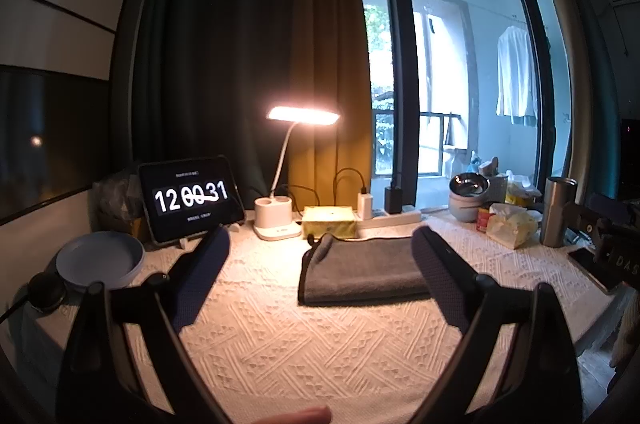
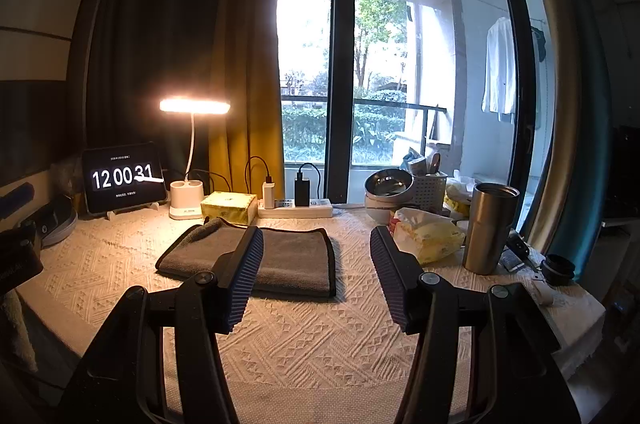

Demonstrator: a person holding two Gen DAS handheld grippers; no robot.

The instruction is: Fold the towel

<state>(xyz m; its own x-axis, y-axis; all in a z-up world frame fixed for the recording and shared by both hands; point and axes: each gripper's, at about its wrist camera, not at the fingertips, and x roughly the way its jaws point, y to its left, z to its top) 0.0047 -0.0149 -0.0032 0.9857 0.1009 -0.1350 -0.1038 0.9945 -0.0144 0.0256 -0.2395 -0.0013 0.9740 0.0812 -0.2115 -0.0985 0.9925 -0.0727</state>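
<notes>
A grey towel (image 1: 360,270) lies folded into a flat rectangle on the cream textured tablecloth (image 1: 280,344), with one corner curled up at its far left. It also shows in the right wrist view (image 2: 296,260). My left gripper (image 1: 320,244) is open and empty, held above the table in front of the towel, its right finger overlapping the towel's right end in view. My right gripper (image 2: 316,244) is open and empty, held just in front of the towel, its left finger overlapping the towel's middle in view.
Behind the towel stand a lit desk lamp (image 1: 278,224), a tablet clock (image 1: 190,199), a yellow tissue box (image 1: 328,222) and a power strip (image 2: 296,209). A blue plate (image 1: 100,260) is at left. Bowls (image 2: 388,189), a tissue pack (image 2: 428,234) and a steel tumbler (image 2: 490,228) crowd the right.
</notes>
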